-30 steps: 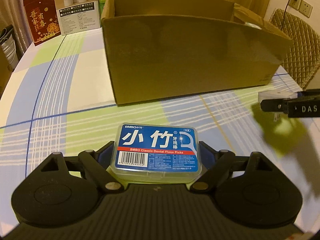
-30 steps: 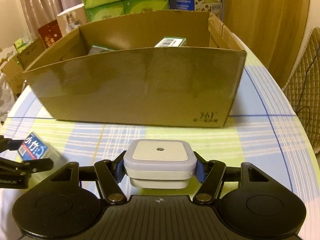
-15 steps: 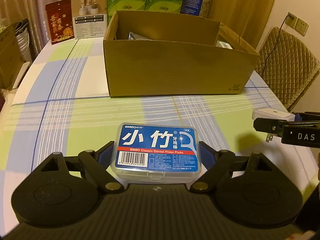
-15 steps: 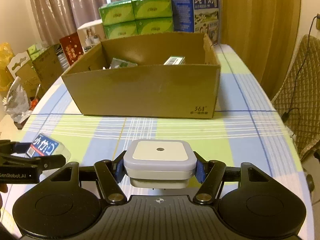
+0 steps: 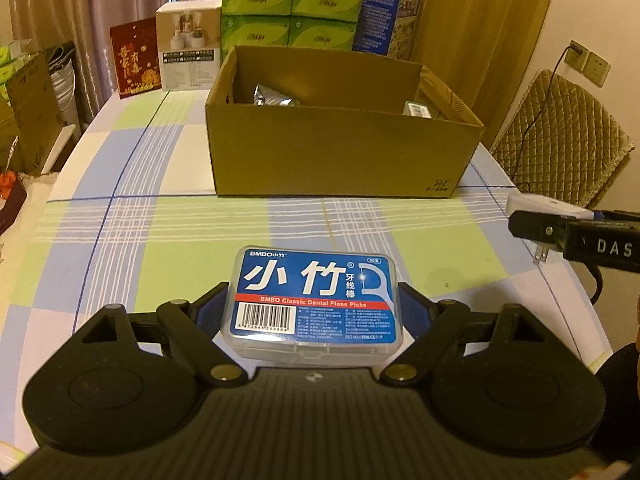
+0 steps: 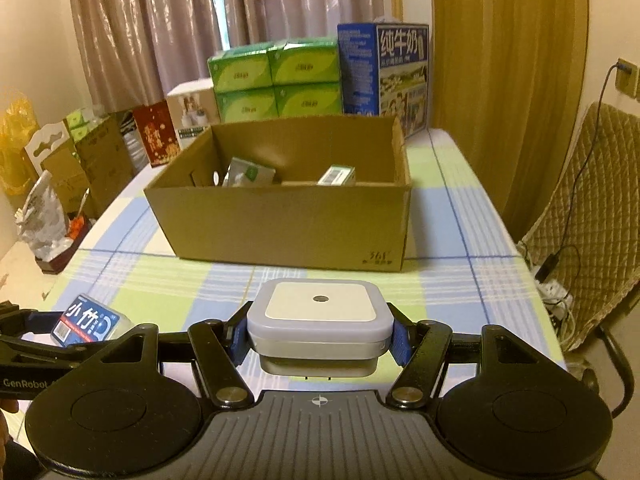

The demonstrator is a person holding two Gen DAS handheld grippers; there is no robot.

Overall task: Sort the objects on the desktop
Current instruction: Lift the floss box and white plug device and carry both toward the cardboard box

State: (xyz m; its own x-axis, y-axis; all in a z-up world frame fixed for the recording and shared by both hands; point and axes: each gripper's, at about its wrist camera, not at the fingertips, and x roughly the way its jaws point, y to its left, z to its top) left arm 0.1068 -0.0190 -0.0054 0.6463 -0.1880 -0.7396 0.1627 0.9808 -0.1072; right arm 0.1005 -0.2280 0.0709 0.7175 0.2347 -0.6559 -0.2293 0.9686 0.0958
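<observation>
While both tools hang above a checked tablecloth, each carries one small thing, and an open cardboard box stands farther back on the table.

Left tool (image 5: 314,308): clamped on a clear plastic dental floss pick box (image 5: 313,302) with a blue label, white characters and a barcode; the blue pads press its two short sides, and the label faces up.

Right tool (image 6: 318,336): clamped on a white square plug-in night light (image 6: 319,322); the pads press its left and right sides, the flat face with a small round sensor faces up, and two metal prongs point down beneath it.

Table (image 5: 160,240): covered by a cloth in pale green, blue and white squares with thin blue lines.

Cardboard box (image 6: 286,220): open at the top, resting on the table beyond both tools, well apart from them; a silver foil packet (image 5: 274,96) lies at its left and a small green and white carton (image 6: 337,175) at its right.

Behind the box: four green tissue packs (image 6: 276,82) stacked in two rows, a blue milk carton case (image 6: 384,76) to their right, a white product box (image 5: 188,56) and a red printed bag (image 5: 134,60) to their left.

Right of the table: a quilted tan chair (image 5: 560,140) with a black cable running to a wall socket (image 5: 588,62).
</observation>
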